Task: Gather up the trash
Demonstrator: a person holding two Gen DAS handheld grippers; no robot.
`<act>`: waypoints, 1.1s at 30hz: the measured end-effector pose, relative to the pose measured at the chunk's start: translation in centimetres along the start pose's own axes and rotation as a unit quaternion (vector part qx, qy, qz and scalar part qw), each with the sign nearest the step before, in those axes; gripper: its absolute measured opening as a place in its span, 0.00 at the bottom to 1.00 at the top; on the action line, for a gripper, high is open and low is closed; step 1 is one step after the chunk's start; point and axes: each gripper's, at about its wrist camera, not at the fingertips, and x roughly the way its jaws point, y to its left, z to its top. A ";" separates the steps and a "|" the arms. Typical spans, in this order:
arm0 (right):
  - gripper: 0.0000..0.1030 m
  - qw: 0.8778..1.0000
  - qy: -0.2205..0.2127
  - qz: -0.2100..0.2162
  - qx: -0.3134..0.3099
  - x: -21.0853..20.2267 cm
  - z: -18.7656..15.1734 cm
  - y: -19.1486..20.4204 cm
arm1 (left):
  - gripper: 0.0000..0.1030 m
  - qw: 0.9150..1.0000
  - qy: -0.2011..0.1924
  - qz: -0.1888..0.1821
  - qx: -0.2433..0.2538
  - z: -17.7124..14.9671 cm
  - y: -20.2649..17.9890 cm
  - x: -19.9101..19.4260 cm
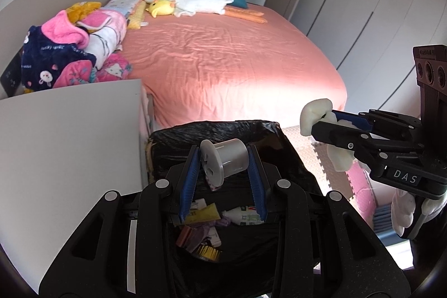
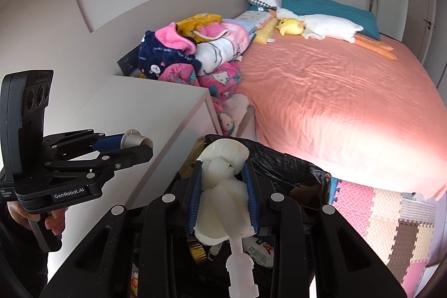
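Left claw was clamped on a grey plastic spool, held end to end between the blue pads over the open bin. Right claw was clenched on a wad of white foam, also above the bin. Black-lined bin sat on the floor between the white nightstand and the bed, with wrappers already inside.

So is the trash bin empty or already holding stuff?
Already holding stuff: inside the black-lined trash bin, wrappers and a small bottle show below the left claw.
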 end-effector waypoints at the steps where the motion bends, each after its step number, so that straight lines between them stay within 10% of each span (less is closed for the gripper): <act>1: 0.29 1.000 0.000 -0.002 0.004 -0.1 -0.1 -0.3 | 0.33 1.000 0.002 -0.003 0.003 0.0 -0.2 0.2; 9: 0.36 0.999 -0.011 -0.003 0.032 -1.5 -0.6 -1.6 | 0.34 0.999 0.020 -0.019 0.017 -0.1 -1.3 1.4; 13: 0.78 0.998 -0.050 -0.020 0.037 -3.6 -0.5 -1.5 | 0.94 1.000 -0.001 0.004 0.020 0.1 -1.4 0.7; 33: 0.85 0.997 -0.067 -0.022 0.024 -4.7 -0.4 -0.7 | 0.94 0.999 0.004 0.027 0.027 -0.1 -1.8 0.9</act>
